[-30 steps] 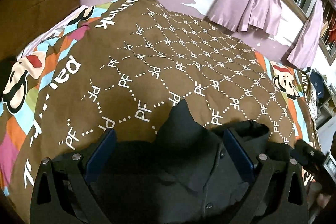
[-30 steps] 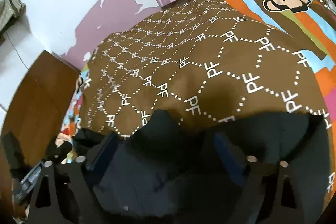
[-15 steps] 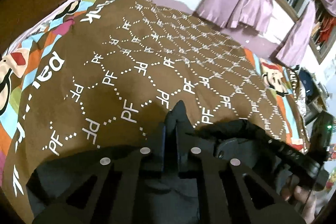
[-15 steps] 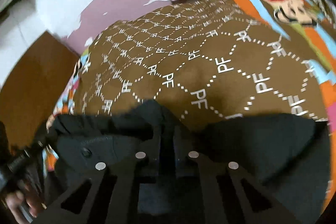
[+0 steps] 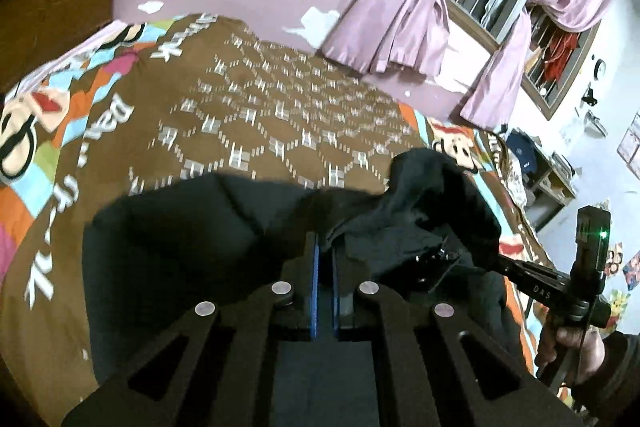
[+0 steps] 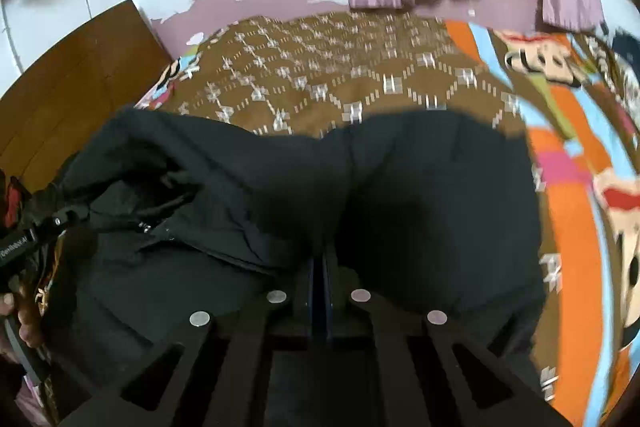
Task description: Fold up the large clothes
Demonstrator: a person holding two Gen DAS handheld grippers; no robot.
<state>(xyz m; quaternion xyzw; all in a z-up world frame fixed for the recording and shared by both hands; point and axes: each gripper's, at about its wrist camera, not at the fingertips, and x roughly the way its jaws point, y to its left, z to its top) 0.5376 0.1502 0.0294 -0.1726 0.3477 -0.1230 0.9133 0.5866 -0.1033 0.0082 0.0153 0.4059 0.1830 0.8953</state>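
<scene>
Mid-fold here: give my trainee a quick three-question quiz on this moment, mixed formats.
1. True or false: the left tool has its jaws pinched shut on the black garment.
2. Multiple choice: the garment lies on A) a bare wooden floor, B) a brown bedspread printed with white letters, C) a white table.
3. Fill in: above the far side of the bed hang knotted curtains coloured ____.

Key: 1 true; the right tool is pinched shut on the same garment too. 2 B. 3 purple.
</scene>
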